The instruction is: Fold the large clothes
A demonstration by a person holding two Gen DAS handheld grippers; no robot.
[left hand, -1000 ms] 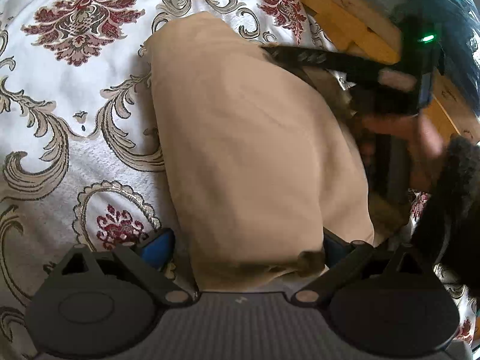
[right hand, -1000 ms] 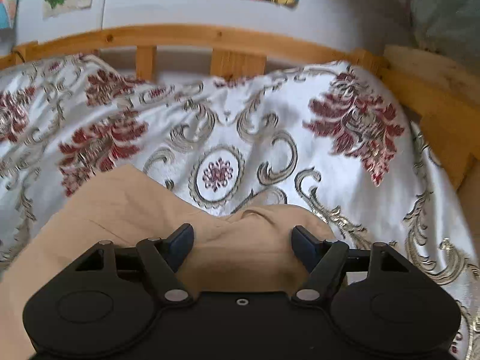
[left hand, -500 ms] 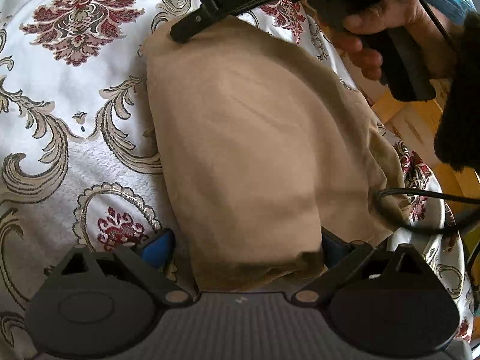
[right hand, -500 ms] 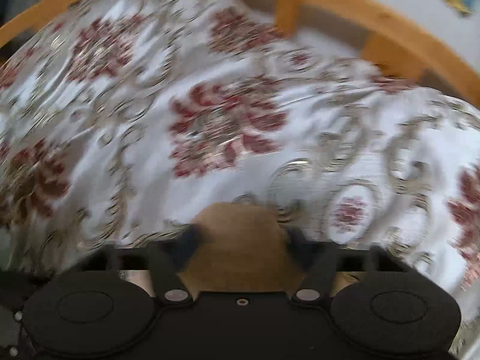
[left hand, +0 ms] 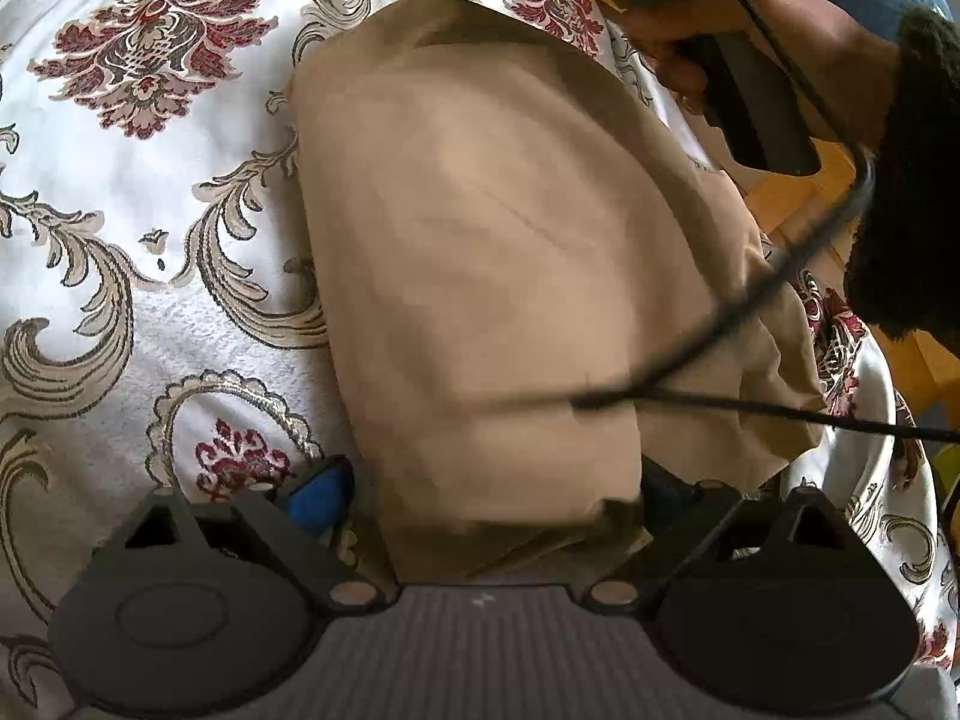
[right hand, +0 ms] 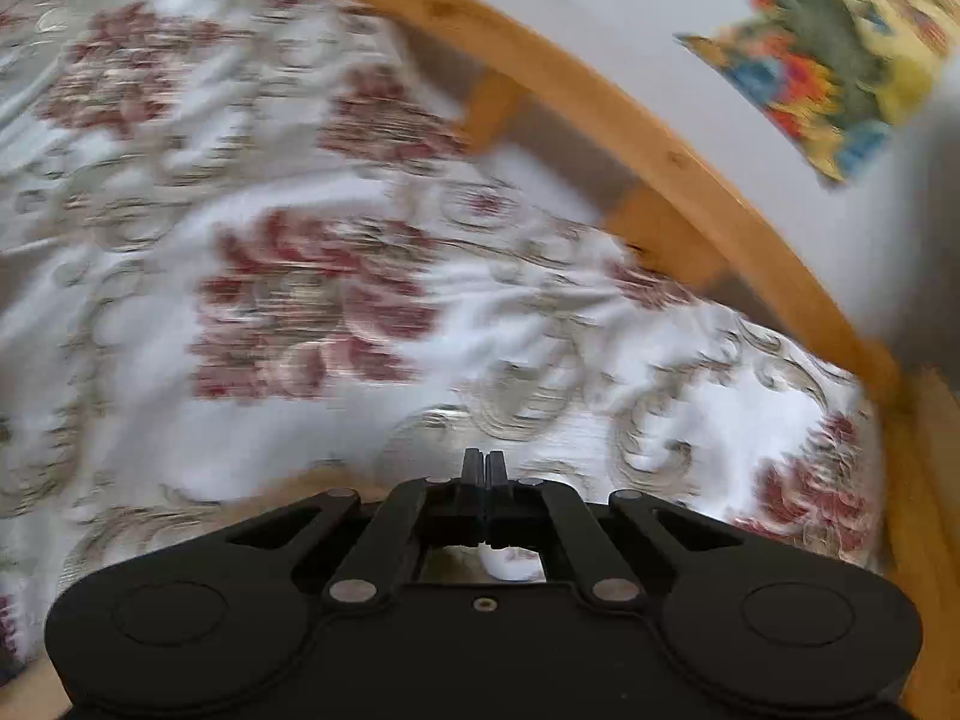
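A folded tan garment point(left hand: 498, 252) lies on the floral bedspread point(left hand: 132, 192). My left gripper point(left hand: 492, 498) is open, its blue-padded fingers either side of the garment's near edge, which lies between them. My right gripper point(right hand: 478, 468) is shut with nothing between its fingers, lifted above the bedspread point(right hand: 300, 276); its view is motion-blurred. In the left wrist view the right gripper's body point(left hand: 744, 90) is held in a hand past the garment's far right corner.
A black cable point(left hand: 750, 300) hangs across the garment's right side. The wooden bed frame point(right hand: 630, 114) runs along the far edge, with a white wall and a colourful picture point(right hand: 828, 54) behind. Wooden boards point(left hand: 798, 198) show at the bed's right.
My right gripper has shut and lifted off the garment, swinging away. My left gripper has stayed in place around the garment's near edge. A cable has swung in over the garment.
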